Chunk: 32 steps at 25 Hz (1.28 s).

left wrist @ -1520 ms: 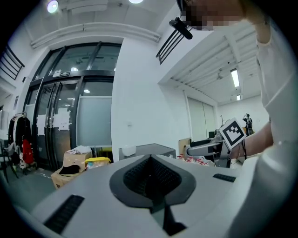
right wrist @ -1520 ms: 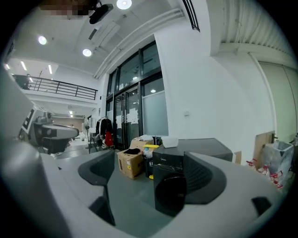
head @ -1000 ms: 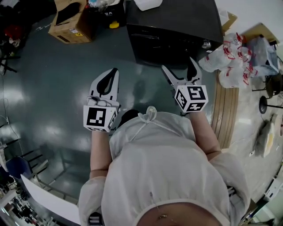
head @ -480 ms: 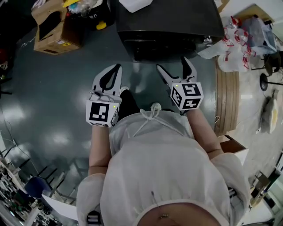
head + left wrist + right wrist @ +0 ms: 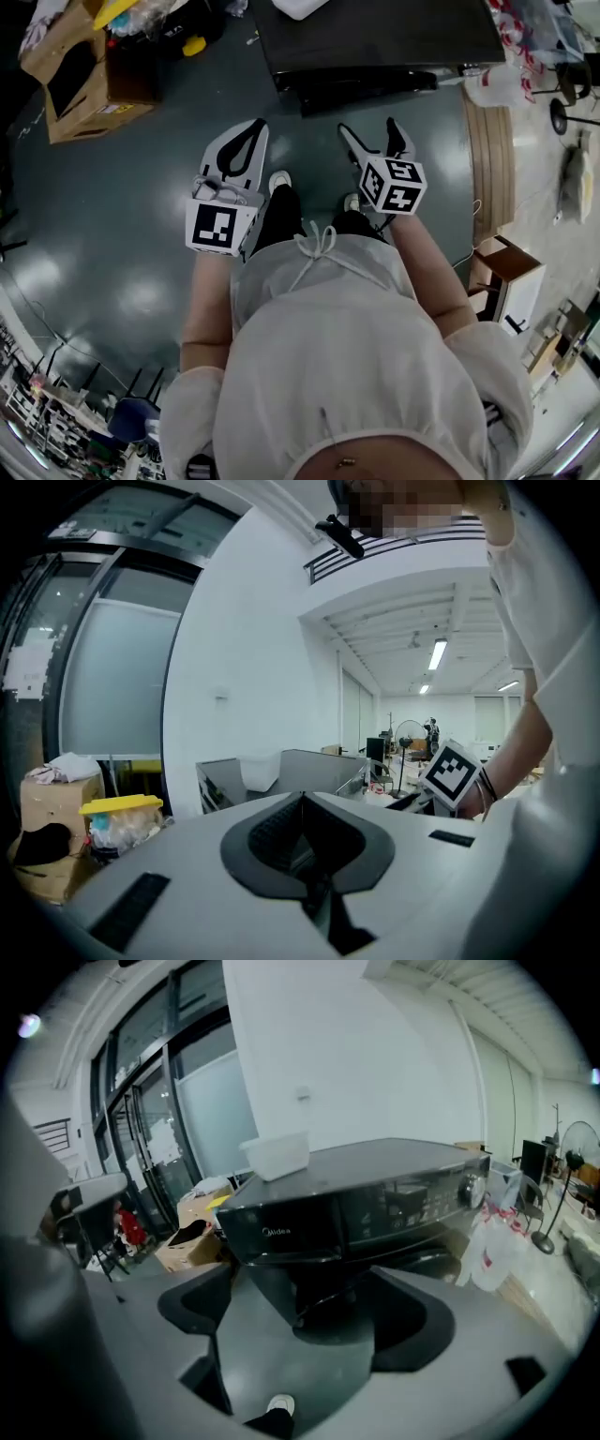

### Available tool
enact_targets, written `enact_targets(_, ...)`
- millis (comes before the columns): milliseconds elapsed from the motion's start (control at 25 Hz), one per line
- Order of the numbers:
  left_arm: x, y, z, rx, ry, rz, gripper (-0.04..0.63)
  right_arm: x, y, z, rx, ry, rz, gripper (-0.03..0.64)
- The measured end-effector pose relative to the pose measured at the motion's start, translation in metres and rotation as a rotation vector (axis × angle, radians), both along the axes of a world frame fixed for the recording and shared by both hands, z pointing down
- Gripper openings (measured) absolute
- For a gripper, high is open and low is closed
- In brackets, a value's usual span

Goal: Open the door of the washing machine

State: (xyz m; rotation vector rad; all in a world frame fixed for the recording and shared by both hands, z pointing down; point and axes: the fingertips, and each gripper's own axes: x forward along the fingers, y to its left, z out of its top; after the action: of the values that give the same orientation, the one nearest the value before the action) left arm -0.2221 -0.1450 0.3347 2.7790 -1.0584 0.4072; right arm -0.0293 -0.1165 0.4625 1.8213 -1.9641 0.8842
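The dark washing machine (image 5: 375,37) stands at the top of the head view, its front facing me. In the right gripper view its control panel (image 5: 375,1206) fills the middle, with the dark door (image 5: 441,1265) below it. My right gripper (image 5: 370,133) is open and empty, a short way in front of the machine and not touching it. Further left my left gripper (image 5: 253,127) is shut on nothing and points at bare floor. In the left gripper view the fingertips (image 5: 302,799) meet and the machine (image 5: 281,772) lies far beyond them.
A white tub (image 5: 277,1154) sits on the machine's top. An open cardboard box (image 5: 70,75) and clutter lie at the far left. Plastic bags (image 5: 497,82), stacked wooden boards (image 5: 483,159) and a small box (image 5: 506,272) line the right. The person's shoes (image 5: 278,180) stand between the grippers.
The person has stepped forward and their shoes have come into view. The machine and the cardboard box have slid up and left in the head view. Neither gripper's jaws changed.
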Motion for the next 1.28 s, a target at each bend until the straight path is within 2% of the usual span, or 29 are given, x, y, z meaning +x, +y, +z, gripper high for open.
enact_targets(240,-0.01,-0.034,0.057,-0.075,0.012,0.089,0.02,-0.023,-0.012,0.092,-0.164,0.028,0.097,0.448)
enact_targets(440,-0.013,-0.051,0.11,-0.127,0.015,0.139,0.02,-0.034,-0.027,0.161,-0.286,-0.037,0.232,0.442)
enact_targets(640,-0.021,-0.064,0.155,-0.159,0.0,0.151,0.02,-0.034,-0.041,0.211,-0.356,-0.084,0.37,0.413)
enact_targets(880,-0.025,-0.075,0.185,-0.169,-0.019,0.156,0.02,-0.028,-0.057,0.248,-0.405,-0.06,0.446,0.371)
enact_targets(960,-0.026,-0.077,0.19,-0.172,-0.022,0.154,0.02,-0.026,-0.057,0.255,-0.43,-0.051,0.477,0.322)
enact_targets(1000,-0.026,-0.078,0.192,-0.173,-0.025,0.155,0.02,-0.025,-0.057,0.257,-0.439,-0.046,0.494,0.273)
enact_targets(1200,-0.031,-0.083,0.198,-0.168,-0.035,0.155,0.021,-0.033,-0.061,0.258,-0.453,-0.058,0.528,0.209)
enact_targets(1280,-0.031,-0.081,0.199,-0.165,-0.038,0.157,0.021,-0.035,-0.061,0.257,-0.467,-0.076,0.533,0.204)
